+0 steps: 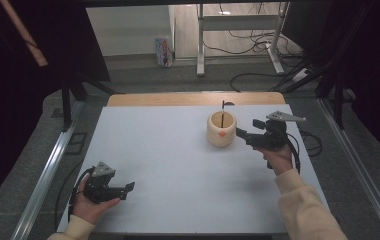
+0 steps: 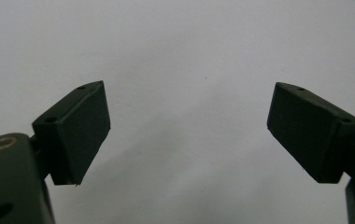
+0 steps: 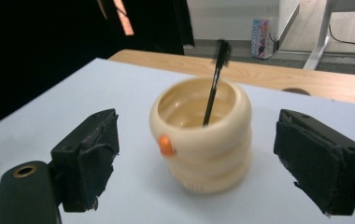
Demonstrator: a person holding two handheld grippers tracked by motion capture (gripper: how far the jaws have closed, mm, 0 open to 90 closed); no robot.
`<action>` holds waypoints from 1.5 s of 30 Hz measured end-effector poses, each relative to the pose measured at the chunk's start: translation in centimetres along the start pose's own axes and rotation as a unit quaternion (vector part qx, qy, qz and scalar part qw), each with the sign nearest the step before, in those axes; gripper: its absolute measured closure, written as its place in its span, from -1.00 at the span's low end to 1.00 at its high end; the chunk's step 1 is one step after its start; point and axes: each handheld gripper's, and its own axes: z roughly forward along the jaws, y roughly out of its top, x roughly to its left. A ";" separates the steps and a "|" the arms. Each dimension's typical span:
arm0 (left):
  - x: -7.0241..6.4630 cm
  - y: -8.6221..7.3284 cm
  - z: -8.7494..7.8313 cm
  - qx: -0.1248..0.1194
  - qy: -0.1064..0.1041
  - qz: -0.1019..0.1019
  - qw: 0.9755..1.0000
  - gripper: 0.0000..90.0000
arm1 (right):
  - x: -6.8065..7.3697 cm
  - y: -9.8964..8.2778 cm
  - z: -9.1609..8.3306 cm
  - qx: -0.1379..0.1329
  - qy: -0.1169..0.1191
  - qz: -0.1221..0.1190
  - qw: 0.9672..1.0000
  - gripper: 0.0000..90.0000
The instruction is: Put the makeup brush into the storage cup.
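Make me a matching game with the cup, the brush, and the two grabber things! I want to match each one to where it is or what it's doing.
Things:
1. cream ribbed plastic cup with an orange knob
2. thin black brush
3. left gripper
4. right gripper

Places or states:
A. open over bare table near the front left corner
B. stands inside the cup, bristles up
C. open, just to the right of the cup
D. upright on the white table, towards the far right

Pairs: 1-D, 2-B, 3-A, 4-C

both grippers gape wide, left gripper [image 1: 128,189] low, right gripper [image 1: 244,134] extended forward.
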 end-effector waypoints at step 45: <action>-0.2 0.0 0.0 0.003 -0.003 0.006 1.000 -0.67 | -1.1 -9.7 -9.5 0.098 -0.056 -0.044 0.993 -0.72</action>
